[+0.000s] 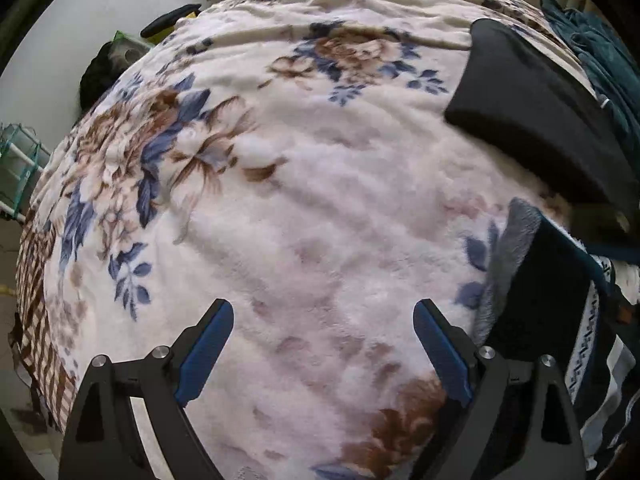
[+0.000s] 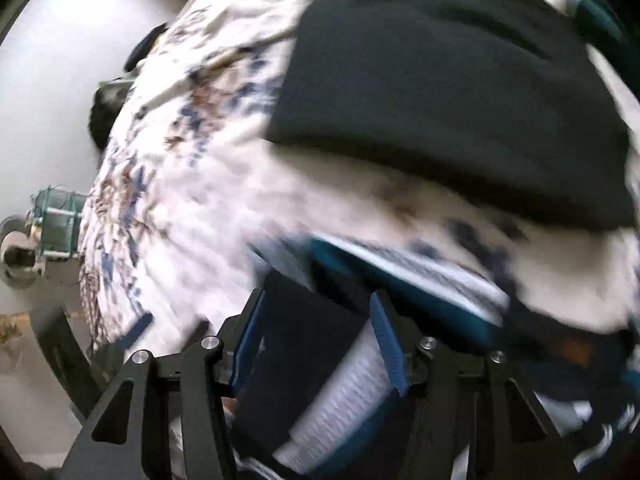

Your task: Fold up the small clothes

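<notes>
**Left wrist view: my left claw wide open over bare blanket, clothes off to the right**

Left wrist view shows my left gripper (image 1: 323, 344) spread wide, its blue-padded fingers (image 1: 208, 346) well apart with only the floral fleece blanket (image 1: 280, 208) between them. Nothing is held or touched there. A folded black garment (image 1: 532, 120) lies flat on the blanket at upper right. Nearer, just beside my right-hand finger, sits a stack of clothes (image 1: 532, 300): a grey fleecy edge, a dark piece, and a navy piece with a white knitted pattern.

In the right wrist view everything is smeared by motion. My right gripper (image 2: 320, 344) stands about half open over that stack. A dark navy garment (image 2: 296, 352) and a white ribbed band (image 2: 348, 392) fill the gap between the fingers, but the pads do not seem to press on the cloth; the blur keeps me from being sure. The folded black garment (image 2: 448, 88) lies beyond, on the blanket (image 2: 192, 184).
</notes>
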A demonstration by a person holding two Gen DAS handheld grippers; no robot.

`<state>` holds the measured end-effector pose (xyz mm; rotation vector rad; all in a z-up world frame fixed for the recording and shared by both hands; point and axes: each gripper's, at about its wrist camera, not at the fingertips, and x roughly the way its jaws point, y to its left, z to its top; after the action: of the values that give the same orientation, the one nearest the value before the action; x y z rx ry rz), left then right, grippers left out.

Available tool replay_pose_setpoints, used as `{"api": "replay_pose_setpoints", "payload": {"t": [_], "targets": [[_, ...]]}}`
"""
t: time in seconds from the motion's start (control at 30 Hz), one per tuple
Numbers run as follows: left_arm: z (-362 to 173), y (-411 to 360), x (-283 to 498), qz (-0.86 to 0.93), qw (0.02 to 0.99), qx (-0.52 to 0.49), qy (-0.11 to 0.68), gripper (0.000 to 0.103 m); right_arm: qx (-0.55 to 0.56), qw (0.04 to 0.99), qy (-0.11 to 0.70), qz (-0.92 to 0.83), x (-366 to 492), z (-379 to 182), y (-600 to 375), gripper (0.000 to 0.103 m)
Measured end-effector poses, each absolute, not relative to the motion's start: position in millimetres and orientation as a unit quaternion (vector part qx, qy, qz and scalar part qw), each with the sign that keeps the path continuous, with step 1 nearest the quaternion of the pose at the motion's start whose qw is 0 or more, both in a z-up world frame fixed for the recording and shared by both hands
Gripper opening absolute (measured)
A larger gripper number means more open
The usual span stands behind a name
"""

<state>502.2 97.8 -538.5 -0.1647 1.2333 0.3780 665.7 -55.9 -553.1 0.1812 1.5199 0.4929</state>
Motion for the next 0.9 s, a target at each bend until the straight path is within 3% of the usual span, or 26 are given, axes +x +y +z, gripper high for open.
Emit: {"api": "replay_pose_setpoints", "payload": {"t": [0.07,0.1,0.13,0.3,0.33,0.37,0.4,0.47,0.73,0.9], "targets": [[-543.6,104.6,498.8,0.177,0.790,-0.094,0.579,0.092,0.078,0.667,0.702,0.236,676.5,-568.9,-30.2,0.051],[-545.1,106.5,497.5,0.176,0.788,-0.100,0.581,0.092,0.073,0.661,0.706,0.242,677.5,-574.8,-21.5,0.024],[-546.1,108.4,496.3,0.174,0.786,-0.106,0.583,0.092,0.061,0.662,0.708,0.239,678.1,-577.3,-15.4,0.006],[-541.0,110.0,491.7,0.154,0.793,-0.114,0.578,0.092,0.065,0.708,0.687,0.151,690.9,-572.0,-50.4,0.006],[-539.4,109.0,491.4,0.148,0.795,-0.117,0.577,0.092,0.076,0.709,0.688,0.137,693.1,-570.0,-58.5,0.007],[-537.6,107.3,491.5,0.139,0.796,-0.121,0.577,0.092,0.091,0.703,0.694,0.127,693.4,-567.4,-69.6,0.017],[-535.3,105.0,491.8,0.131,0.797,-0.124,0.576,0.092,0.121,0.688,0.702,0.134,691.0,-563.5,-84.2,0.036],[-530.1,98.4,493.6,0.114,0.802,-0.124,0.573,0.092,0.146,0.692,0.692,0.144,684.0,-551.2,-106.0,0.058],[-520.2,53.2,531.1,0.060,0.824,-0.083,0.557,0.092,0.067,0.680,0.724,0.090,614.8,-560.3,-161.0,0.058],[-552.1,22.5,570.3,0.056,0.818,0.027,0.571,0.092,0.197,0.708,0.678,-0.034,552.1,-543.6,-246.2,0.059]]}}
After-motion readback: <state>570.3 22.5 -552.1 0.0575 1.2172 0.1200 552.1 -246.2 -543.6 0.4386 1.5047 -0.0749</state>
